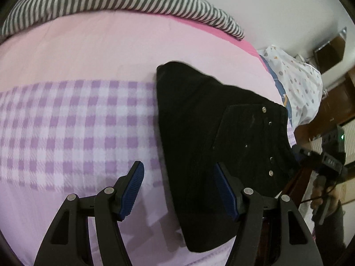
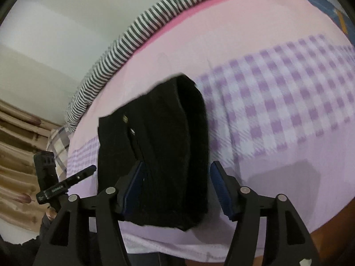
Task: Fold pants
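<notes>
The black pants [image 1: 199, 133] lie folded in a compact stack on the pink and purple checked bedsheet [image 1: 77, 122]; metal buttons show near the waistband at the right. My left gripper [image 1: 177, 188] is open just above the sheet, its right finger over the pants' near edge. In the right wrist view the pants [image 2: 164, 155] lie in front of my right gripper [image 2: 175, 190], which is open with its jaws standing either side of the stack's near end, nothing held. The right gripper's body also shows in the left wrist view [image 1: 328, 161], and the left gripper's body shows in the right wrist view [image 2: 55, 184].
A grey and white striped blanket [image 1: 111, 2] lies along the bed's far edge by the wall. A white dotted cloth [image 1: 297, 84] lies at the bed's right end. Wooden furniture [image 1: 332, 102] stands beyond the bed.
</notes>
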Demonstrator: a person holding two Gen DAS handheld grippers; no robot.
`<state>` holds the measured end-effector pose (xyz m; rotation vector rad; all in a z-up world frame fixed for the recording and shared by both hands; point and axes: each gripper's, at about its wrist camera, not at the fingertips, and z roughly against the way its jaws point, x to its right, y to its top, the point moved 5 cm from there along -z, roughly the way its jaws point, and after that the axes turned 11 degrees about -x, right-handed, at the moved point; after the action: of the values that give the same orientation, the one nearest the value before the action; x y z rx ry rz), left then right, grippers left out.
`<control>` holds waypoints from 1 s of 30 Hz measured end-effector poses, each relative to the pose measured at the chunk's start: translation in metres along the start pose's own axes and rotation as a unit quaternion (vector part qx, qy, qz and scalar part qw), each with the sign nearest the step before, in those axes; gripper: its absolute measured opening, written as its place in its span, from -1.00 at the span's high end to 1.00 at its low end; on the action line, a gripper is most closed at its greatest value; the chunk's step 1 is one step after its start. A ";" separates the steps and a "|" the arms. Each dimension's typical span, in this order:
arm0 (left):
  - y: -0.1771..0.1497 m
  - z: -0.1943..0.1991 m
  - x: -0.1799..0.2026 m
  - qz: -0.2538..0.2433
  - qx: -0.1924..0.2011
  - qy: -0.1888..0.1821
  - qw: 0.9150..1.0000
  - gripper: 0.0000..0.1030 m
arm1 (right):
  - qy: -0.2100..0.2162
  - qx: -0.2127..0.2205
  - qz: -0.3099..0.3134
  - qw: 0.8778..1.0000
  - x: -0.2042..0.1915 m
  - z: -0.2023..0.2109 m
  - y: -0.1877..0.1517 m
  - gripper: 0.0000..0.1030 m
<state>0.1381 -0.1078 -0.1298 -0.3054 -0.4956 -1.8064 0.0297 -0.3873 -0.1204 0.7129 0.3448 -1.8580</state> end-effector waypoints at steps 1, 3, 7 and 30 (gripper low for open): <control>-0.002 0.000 0.001 -0.001 -0.001 0.002 1.000 -0.28 | -0.001 -0.005 0.001 1.000 0.002 -0.003 -0.004 -0.16; -0.006 -0.001 0.004 -0.005 -0.004 -0.003 1.000 -0.28 | 0.006 -0.016 0.001 1.000 0.004 -0.009 -0.010 -0.16; -0.010 -0.009 0.015 -0.016 -0.019 -0.014 1.000 -0.28 | 0.020 -0.030 0.006 0.999 0.006 -0.022 -0.017 -0.16; 0.023 -0.035 0.023 0.005 -0.034 -0.047 0.998 -0.28 | 0.123 -0.087 0.059 0.987 -0.003 -0.041 0.012 -0.23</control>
<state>0.1552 -0.1499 -0.1461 -0.4404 -0.4987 -1.8083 0.0543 -0.3677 -0.1498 0.8260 0.6035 -1.6084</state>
